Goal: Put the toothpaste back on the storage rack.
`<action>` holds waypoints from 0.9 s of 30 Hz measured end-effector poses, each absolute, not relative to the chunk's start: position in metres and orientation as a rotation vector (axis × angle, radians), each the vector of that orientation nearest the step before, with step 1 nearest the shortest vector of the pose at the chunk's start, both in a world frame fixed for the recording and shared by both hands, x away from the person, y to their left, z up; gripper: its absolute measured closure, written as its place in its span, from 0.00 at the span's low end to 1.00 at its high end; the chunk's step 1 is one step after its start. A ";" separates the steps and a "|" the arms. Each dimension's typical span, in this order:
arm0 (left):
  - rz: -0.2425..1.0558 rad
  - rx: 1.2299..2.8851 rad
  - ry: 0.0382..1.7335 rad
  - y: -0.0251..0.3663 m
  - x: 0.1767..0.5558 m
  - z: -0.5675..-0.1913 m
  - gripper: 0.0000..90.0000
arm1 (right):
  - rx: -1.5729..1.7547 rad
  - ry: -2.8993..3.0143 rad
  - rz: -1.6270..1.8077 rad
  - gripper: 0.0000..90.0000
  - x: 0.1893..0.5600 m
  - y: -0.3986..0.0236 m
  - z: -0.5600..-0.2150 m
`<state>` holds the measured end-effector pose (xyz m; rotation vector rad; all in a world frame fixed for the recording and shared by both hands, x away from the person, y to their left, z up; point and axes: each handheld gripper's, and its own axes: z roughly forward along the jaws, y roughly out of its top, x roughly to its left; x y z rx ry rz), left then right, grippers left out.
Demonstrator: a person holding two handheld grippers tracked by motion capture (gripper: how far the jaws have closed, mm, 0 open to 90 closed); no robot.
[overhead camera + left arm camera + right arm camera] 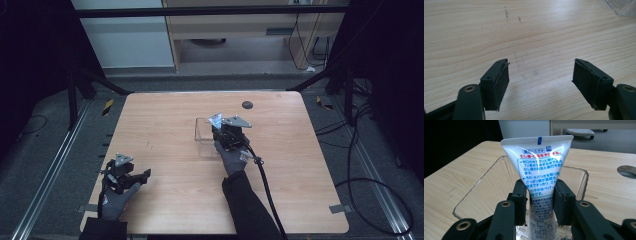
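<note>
**Item 1. Toothpaste tube**: white, blue and red print, standing crimped end up inside the clear plastic box; lower body runs down between the jaws into the box. In the high view the tube rises above the box near the desk's centre.

**Item 2. Right hand-held gripper**: poised over the box, jaws flanking the tube's narrow lower body. A slight gap appears at the left pad; contact at the right pad cannot be told for sure. Judged a loose hold or a release rather than a firm pinch.

**Item 3. Left hand-held gripper**: jaws spread wide, nothing between them, resting low over bare desk at the near left corner.

**Handling note.** The step in hand looks like standing the tube in the box. Done well: keep the tube upright, let its cap end settle on the box floor, spread the jaws evenly, lift straight up clear of the flared crimp.

**Surroundings.** A dark round grommet sits in the desk beyond the box, well apart. The box's walls are the nearest obstacle to the jaws.
</note>
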<state>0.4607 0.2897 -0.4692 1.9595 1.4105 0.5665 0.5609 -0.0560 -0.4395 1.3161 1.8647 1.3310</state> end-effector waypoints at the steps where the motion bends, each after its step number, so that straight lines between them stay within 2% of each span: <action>1: 0.566 1.959 1.411 0.290 0.461 -0.469 0.31 | 1.315 1.869 1.329 0.72 0.561 -0.056 -0.440; 13: 0.564 1.961 1.412 0.290 0.461 -0.469 0.31 | 1.284 1.868 1.322 0.60 0.558 -0.057 -0.435; 27: 0.567 1.960 1.409 0.289 0.460 -0.469 0.31 | 1.180 1.776 1.456 0.41 0.533 -0.075 -0.399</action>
